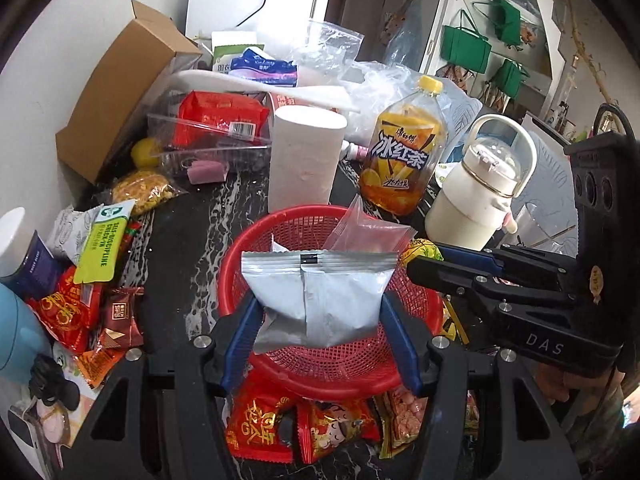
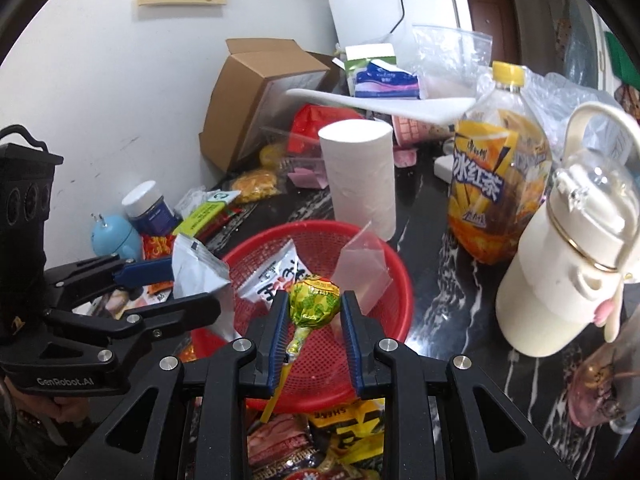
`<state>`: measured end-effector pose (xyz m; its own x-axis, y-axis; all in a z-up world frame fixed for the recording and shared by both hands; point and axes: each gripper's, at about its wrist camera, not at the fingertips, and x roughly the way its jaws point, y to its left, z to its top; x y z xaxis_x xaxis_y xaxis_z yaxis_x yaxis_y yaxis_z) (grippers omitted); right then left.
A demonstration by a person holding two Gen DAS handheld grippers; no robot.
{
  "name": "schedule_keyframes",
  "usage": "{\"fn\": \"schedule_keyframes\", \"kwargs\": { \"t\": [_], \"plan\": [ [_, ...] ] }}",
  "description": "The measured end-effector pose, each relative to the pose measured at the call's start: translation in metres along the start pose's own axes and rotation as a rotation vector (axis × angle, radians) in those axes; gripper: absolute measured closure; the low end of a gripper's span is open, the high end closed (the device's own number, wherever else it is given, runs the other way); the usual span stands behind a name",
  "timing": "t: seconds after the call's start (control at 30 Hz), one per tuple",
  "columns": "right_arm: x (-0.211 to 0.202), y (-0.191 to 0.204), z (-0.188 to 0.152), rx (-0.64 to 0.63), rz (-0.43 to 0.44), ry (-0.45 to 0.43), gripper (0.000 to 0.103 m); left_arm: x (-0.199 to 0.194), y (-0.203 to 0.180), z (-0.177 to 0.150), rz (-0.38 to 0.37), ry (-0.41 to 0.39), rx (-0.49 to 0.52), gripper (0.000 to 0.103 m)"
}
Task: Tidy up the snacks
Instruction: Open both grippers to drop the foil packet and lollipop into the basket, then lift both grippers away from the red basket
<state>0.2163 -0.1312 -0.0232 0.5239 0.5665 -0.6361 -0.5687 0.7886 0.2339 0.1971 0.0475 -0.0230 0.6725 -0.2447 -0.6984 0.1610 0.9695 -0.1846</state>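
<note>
Crinkled silver foil packet (image 1: 320,300) in left gripper (image 1: 320,316), round foil-wrapped lollipop (image 2: 315,300) in right gripper (image 2: 314,320), above red mesh basket (image 1: 344,364)

Silver pouch (image 1: 320,296) covers the middle of the basket (image 1: 320,376) and most of a white packet behind it. Lolly (image 2: 315,300) stick runs behind the right gripper's (image 2: 314,334) frame. Snack packs (image 1: 304,428) under both grippers are partly hidden. Glass (image 2: 600,384) is blurred at the frame edge. Small print on the green packet (image 1: 100,252) is mostly unreadable.
</note>
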Motion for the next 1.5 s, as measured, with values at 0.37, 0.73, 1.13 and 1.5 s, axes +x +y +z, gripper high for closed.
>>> {"fn": "schedule_keyframes", "kwargs": {
  "t": [0.37,0.73,1.13,1.5],
  "plan": [
    [0.014,-0.007,-0.009,0.008,-0.011,0.065,0.074,0.021,0.001,-0.004,0.061,0.041,0.013,0.044],
    [0.007,-0.009,-0.008,0.013,-0.016,0.057,0.066,0.034,0.002,-0.006,0.067,0.112,-0.002,0.044],
    [-0.016,0.007,0.001,-0.022,-0.022,0.006,0.066,-0.005,-0.002,0.004,0.109,0.037,0.002,0.044],
    [-0.076,0.039,0.020,-0.100,-0.072,-0.125,0.066,-0.068,-0.020,0.025,0.125,-0.107,0.045,0.044]
  ]
}}
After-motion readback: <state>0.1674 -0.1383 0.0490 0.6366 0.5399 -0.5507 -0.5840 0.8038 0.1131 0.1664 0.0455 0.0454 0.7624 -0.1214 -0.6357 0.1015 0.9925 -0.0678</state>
